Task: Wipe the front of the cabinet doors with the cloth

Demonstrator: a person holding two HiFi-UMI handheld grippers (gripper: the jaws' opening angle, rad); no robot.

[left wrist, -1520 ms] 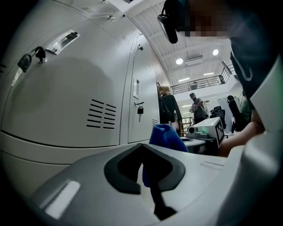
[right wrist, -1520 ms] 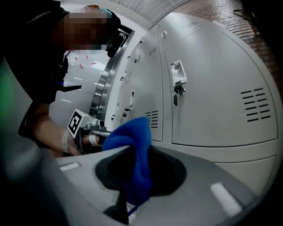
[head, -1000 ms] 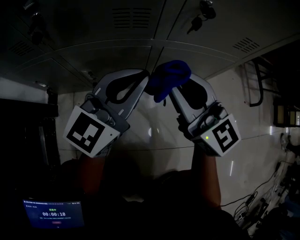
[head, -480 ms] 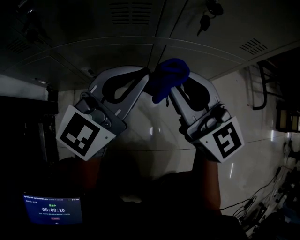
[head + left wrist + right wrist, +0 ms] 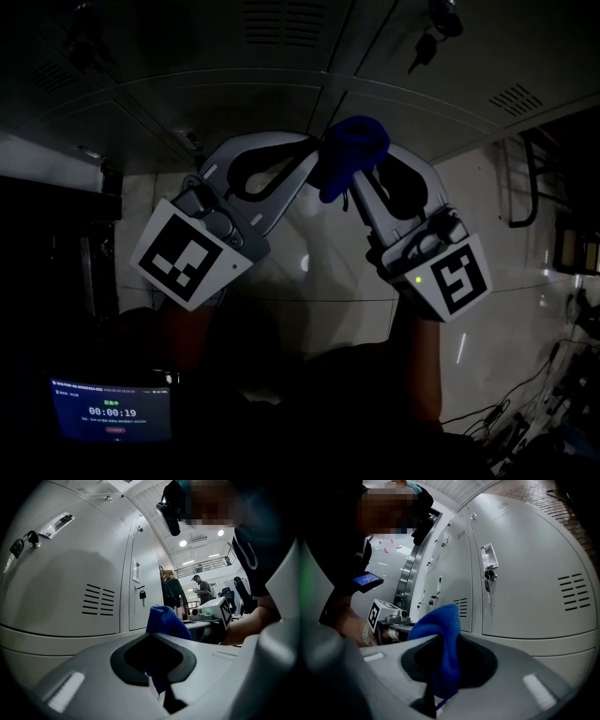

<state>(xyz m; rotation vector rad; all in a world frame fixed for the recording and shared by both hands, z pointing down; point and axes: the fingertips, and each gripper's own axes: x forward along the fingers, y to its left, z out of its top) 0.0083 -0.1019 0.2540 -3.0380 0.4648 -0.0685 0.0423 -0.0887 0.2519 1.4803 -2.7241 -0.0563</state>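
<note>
Head view is dark. Both tools point at the cabinet doors (image 5: 234,103), tips meeting in front of the doors' lower edge. The cloth (image 5: 354,150), a blue wad, sits at that meeting point, close to the doors with no contact visible.

Right gripper (image 5: 370,173): the right gripper view has the jaws clamped on the cloth. A fold runs down between the pads and a rounded lump sticks out past the tips toward the doors.

Left gripper (image 5: 309,157): jaws drawn in narrow. The left gripper view shows blue fabric running down between the pads, so it looks to be pinching a tail of the same cloth, though that view is cramped.

Handling, judged:
- The cloth is soft, light and limp, so nothing can break.
- It crumples rather than holding a flat face, and it can slide out of a shallow pinch when dragged.
- It is best gripped deep on the bunched fold, with a thick pad left proud of the tips so fabric, not jaw, meets the painted metal.

The door fronts read as smooth and hard, so drag should be low. Keys (image 5: 487,581) hanging on the door and the vent slots (image 5: 574,590) beside them are likely snag spots.
</note>
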